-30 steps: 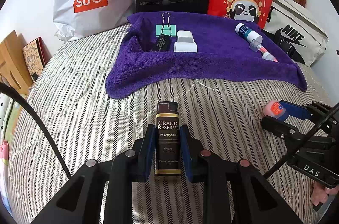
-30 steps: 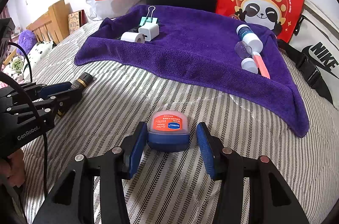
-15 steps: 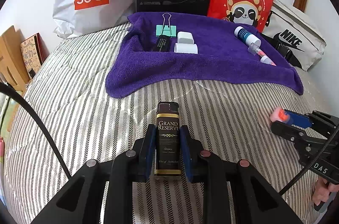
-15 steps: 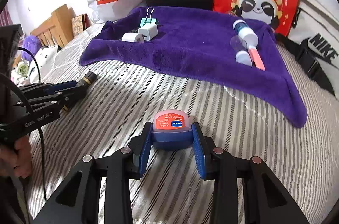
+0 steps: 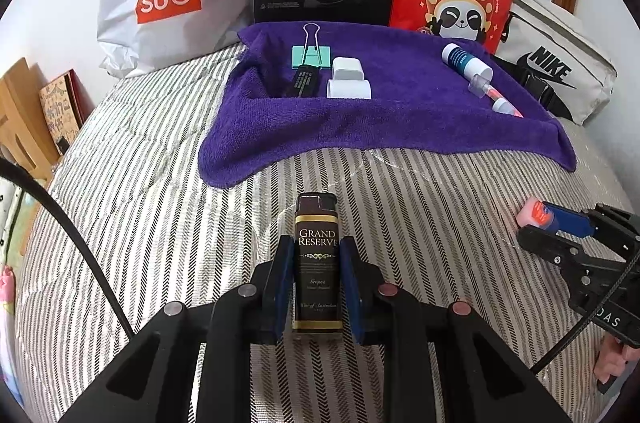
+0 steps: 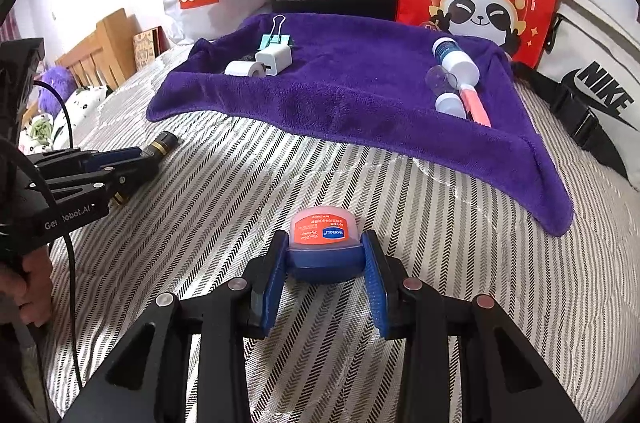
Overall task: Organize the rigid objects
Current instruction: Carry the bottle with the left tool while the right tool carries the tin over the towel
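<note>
Both grippers angle steeply down toward the striped bedcover [image 5: 160,223], each closed on something. Left gripper [image 5: 317,287] has its blue pads [image 5: 282,287] pressed flat against the sides of a small dark rectangular bottle with a gold-edged "Grand Reserve" label [image 5: 317,255], which lies lengthwise between them with its cap pointing toward the purple towel [image 5: 400,119]. From the right wrist view the person's left hand [image 6: 28,279] shows at the frame's edge, wrapped round that tool's handle.

Right gripper [image 6: 325,277] has just been closing and now clamps a little round jar with a blue base and an orange-pink lid [image 6: 323,243], the pads against the blue base. The jar sits on the bedcover, short of the towel's near edge.

On the towel lie a mint binder clip [image 5: 312,53], two white chargers [image 5: 347,79] and a white-capped tube [image 5: 466,61].
</note>
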